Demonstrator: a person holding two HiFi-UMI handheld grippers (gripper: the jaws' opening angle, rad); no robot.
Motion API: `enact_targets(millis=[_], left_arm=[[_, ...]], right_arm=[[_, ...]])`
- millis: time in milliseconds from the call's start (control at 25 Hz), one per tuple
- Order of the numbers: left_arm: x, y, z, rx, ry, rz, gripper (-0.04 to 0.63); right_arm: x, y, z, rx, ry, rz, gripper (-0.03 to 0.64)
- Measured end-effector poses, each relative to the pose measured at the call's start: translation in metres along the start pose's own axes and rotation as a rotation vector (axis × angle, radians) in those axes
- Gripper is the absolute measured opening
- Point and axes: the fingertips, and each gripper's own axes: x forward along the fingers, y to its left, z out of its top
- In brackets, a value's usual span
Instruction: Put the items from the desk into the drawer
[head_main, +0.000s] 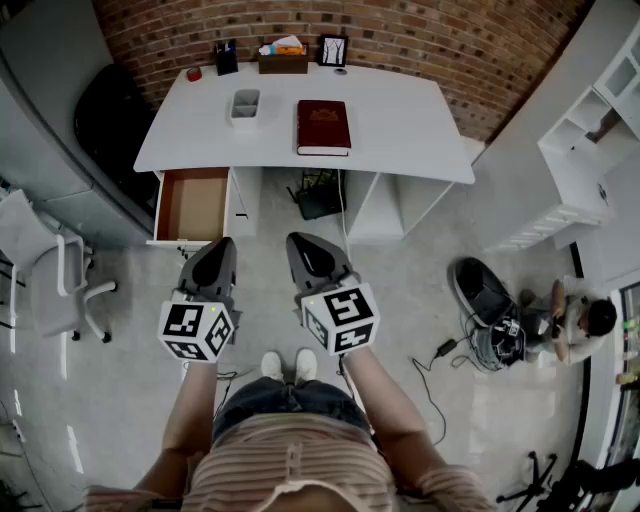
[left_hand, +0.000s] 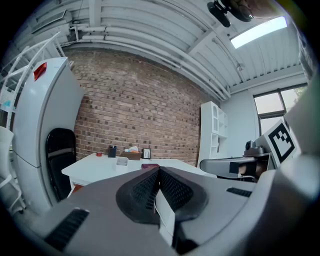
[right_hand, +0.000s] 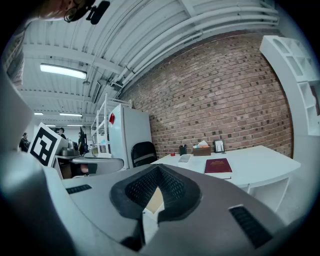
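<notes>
Left hand-held gripper (head_main: 222, 248) and right hand-held gripper (head_main: 300, 246): jaws pressed together (nothing between them), away from the desk (head_main: 400, 120).

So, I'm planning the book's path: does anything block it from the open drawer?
Nothing visible does. The red book lies flat on the desk; the drawer under its left end stands open.

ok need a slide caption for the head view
Left gripper and right gripper, both shut, held before a white desk with a book, a tray and an open drawer.
</notes>
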Motion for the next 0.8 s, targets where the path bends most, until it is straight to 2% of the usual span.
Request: enact_targets(millis=[240, 440, 640, 800], left_arm=[[0.000, -0.002, -0.009, -0.008, 0.014, 0.015, 0.009], [0.001, -0.003, -0.015, -0.005, 0.028, 0.016, 0.009], [0.008, -0.006, -0.020, -0.038, 0.033, 0.018, 0.009], [0.012, -0.008, -0.024, -0.037, 0.036, 0.036, 0.009]], right_arm=[[-0.005, -0.006, -0.006, 0.033, 0.007, 0.014, 0.015], [-0.006, -0.004, -0.007, 0.014, 0.003, 0.040, 0.015], [-0.009, -0.010, -0.010, -0.014, 0.022, 0.048, 0.017], [-0.014, -0.022, -0.016, 0.005, 0.027, 0.040, 0.017]])
